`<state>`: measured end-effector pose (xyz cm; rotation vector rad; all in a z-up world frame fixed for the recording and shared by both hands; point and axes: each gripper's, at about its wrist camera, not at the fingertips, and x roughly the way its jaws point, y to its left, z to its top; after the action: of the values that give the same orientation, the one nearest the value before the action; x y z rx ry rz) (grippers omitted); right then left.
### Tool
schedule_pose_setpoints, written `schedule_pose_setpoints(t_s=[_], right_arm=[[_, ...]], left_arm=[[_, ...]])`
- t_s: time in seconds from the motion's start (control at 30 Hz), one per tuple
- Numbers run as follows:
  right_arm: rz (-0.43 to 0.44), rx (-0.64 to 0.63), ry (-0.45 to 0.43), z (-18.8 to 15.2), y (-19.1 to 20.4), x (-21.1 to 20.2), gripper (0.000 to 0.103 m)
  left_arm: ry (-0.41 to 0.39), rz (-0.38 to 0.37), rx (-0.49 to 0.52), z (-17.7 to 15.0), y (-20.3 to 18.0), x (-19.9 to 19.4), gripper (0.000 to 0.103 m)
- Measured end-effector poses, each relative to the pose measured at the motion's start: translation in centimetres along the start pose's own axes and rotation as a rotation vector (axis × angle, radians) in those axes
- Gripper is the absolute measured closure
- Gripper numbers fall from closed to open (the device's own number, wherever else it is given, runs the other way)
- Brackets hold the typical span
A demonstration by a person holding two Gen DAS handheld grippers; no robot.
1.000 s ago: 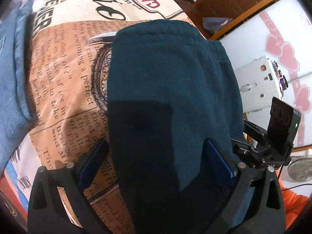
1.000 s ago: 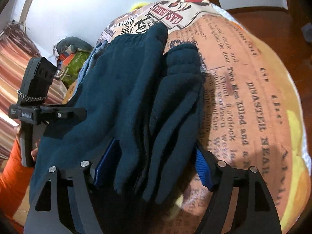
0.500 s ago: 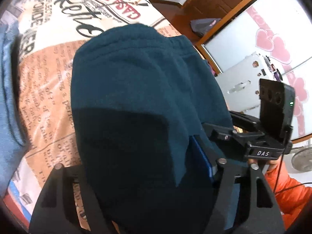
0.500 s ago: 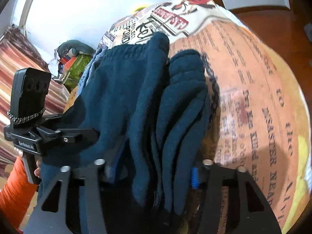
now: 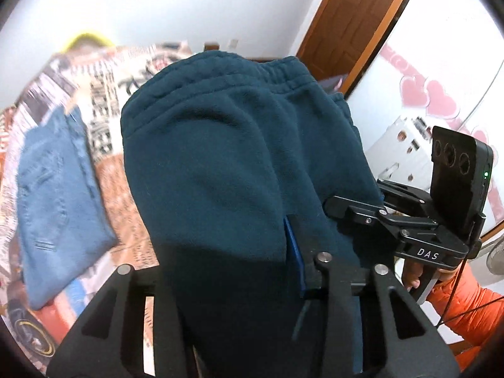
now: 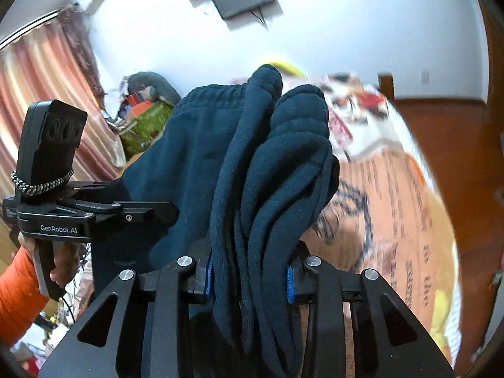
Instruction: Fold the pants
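While both jaws clamp the dark teal fleece pants, lifted above the newspaper-print bedcover, we hold left gripper and right gripper level; next we should lay the fold down evenly.

Pants: dark teal fleece, matt, soft nap, ribbed waistband. Jeans: blue denim, coarse weave. Printed cloth over the surface: matt, newspaper pattern. Left tongs and right tongs: matt black plastic, shiny metal screws, blue pads. Door: glossy brown wood.
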<state>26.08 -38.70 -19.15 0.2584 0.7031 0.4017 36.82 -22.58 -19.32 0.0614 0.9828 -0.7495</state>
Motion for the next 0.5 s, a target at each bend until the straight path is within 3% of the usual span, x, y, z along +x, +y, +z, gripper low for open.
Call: schedule_pose_setpoints(t_s=[0.27,0.5], right_arm=[[0.028,-0.134,-0.127,3.2,6.7,-3.3,0.074],[0.102,-0.174,-0.189,5.7,11.4,-2.0,0.074]], left_arm=[[-0.202,0.080,0.012,-0.3,-0.1,-9.0,0.066],[-0.326,0.177,-0.010,-1.0,2.5,-14.4,0.066]])
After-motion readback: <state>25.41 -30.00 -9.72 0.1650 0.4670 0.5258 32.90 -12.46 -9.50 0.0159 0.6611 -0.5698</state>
